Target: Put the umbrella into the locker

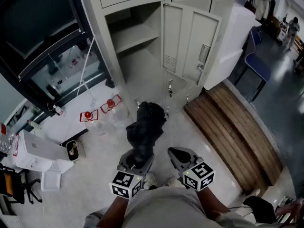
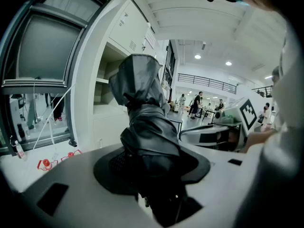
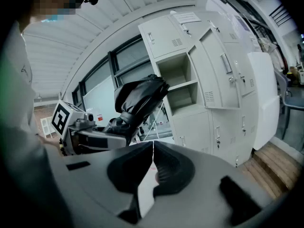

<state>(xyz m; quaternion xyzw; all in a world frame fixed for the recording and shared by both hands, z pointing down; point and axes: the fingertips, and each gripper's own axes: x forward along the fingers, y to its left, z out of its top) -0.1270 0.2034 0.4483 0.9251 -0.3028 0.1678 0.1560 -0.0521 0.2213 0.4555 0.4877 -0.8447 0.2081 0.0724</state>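
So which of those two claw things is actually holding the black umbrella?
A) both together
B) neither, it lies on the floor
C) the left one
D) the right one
C: the left gripper is clamped on the umbrella, while the right gripper has its jaws together on nothing.

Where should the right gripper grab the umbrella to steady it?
Grip the umbrella at its cinched middle, just above the left gripper, coming from its right side. The left gripper clamps the lower end and the bulky top stands free. The right gripper is shut, so open it first.
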